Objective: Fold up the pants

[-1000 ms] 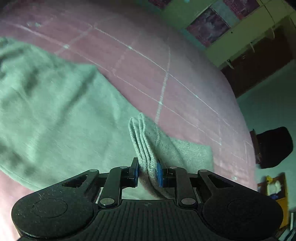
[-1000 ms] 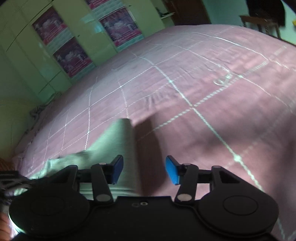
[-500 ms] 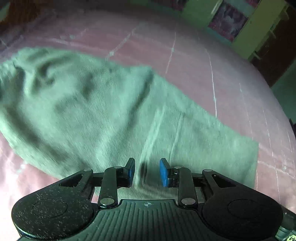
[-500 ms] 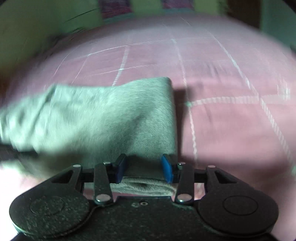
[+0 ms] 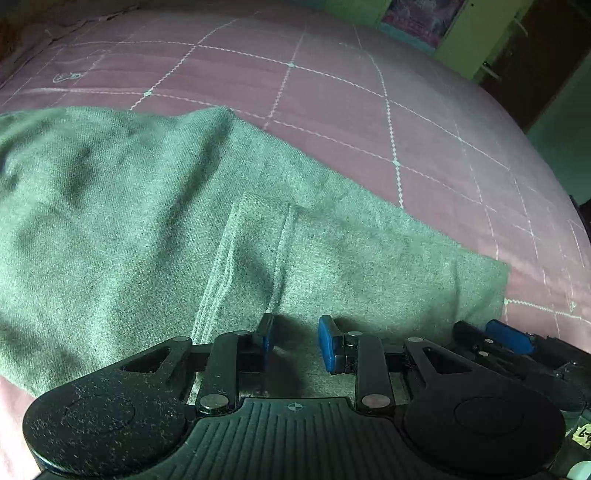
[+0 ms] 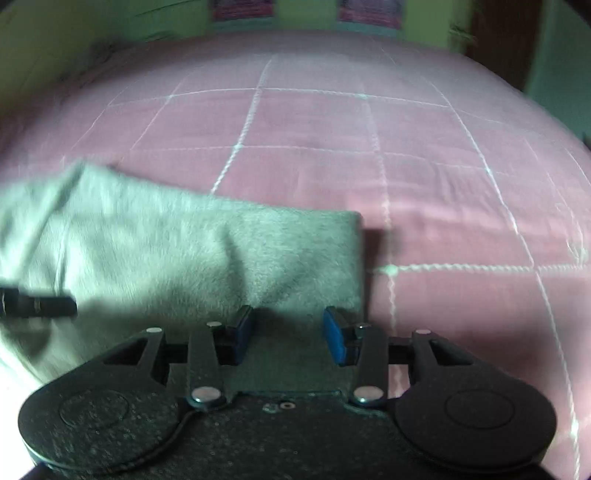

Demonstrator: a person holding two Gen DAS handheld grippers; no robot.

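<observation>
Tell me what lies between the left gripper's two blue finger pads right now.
Only the green pants: the left gripper is open over them, nothing pinched, and bare fabric fills the gap. The left wrist view shows this.

One pair of green pants (image 5: 155,206) lies ahead of and under the jaws. One pink checked bed (image 5: 332,103) carries it. Two grippers: the left gripper (image 5: 294,341) and the right gripper (image 6: 288,334). Two posters (image 6: 242,7) hang far beyond the right jaws.
</observation>
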